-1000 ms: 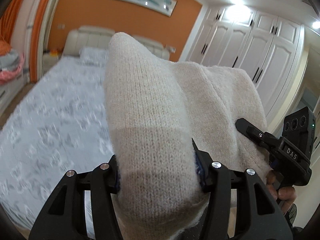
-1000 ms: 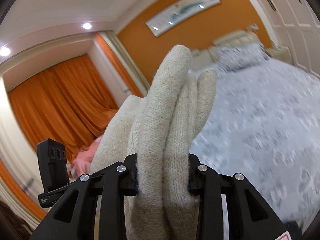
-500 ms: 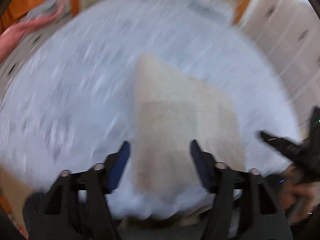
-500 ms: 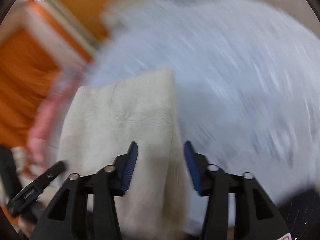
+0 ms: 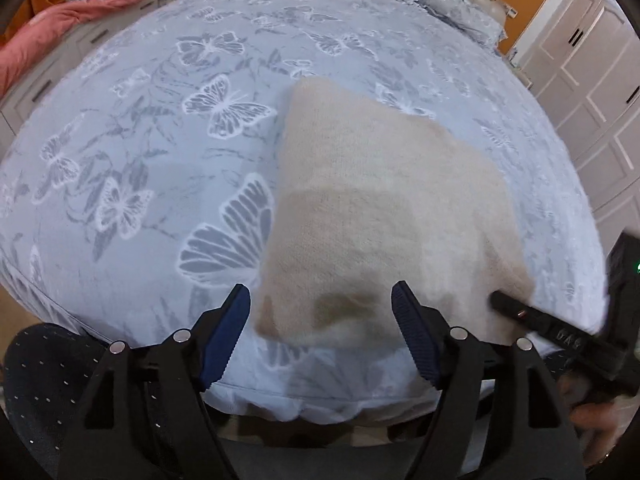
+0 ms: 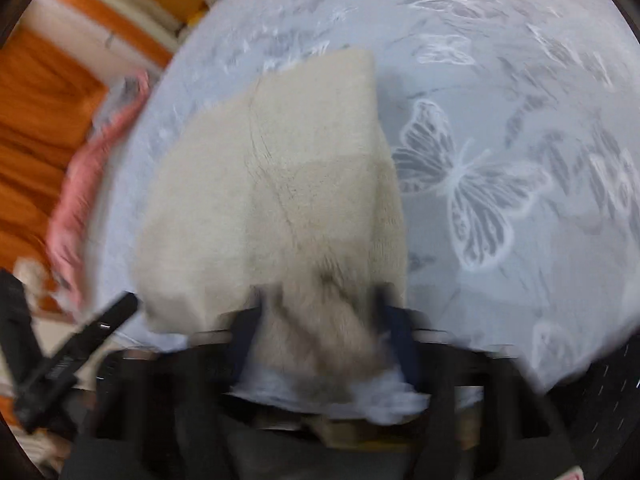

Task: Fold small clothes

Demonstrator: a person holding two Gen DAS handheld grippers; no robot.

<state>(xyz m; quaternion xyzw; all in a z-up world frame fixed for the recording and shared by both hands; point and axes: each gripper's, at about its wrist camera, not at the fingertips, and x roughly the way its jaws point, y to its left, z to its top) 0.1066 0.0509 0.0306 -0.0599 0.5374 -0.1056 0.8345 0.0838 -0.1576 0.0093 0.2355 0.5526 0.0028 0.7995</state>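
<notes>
Knitwear (image 5: pixel 384 216), cream, fuzzy, folded to a thick slab with a crisp left edge and a rounded far corner; darker shadowed patch along the near hem. Spread flat on the bedspread (image 5: pixel 160 128), pale blue with white and grey butterflies, close to the near edge of the bed. Seen from the left wrist: left gripper (image 5: pixel 322 324) parted wide, blue ribbed pads (image 5: pixel 222 340) bare, nothing clamped. Near hem of the garment lying just beyond and between the two fingertips, apart from both pads. Right gripper (image 5: pixel 532 320) entering from the right edge as a black bar, its tip over the garment's near right corner; contact not clear. Pink bedding (image 5: pixel 60 20) heaped at upper left beside the bed, white wardrobe doors (image 5: pixel 580 72) at right, pillows (image 5: pixel 452 12) at the far end.

Seen from the right wrist, heavily blurred near the bottom: same knitwear (image 6: pixel 280 184), here showing a thin crease line running down its top layer and a stacked right edge. Right gripper (image 6: pixel 320 320) spread, fingers standing either side of the garment's near end, cloth lying between them; clamped or merely straddled, cannot tell through the smear. Left gripper (image 6: pixel 100 328) as a dark bar at lower left, just off the garment's near left corner. Orange curtain (image 6: pixel 36 120) at left, visible only here.
</notes>
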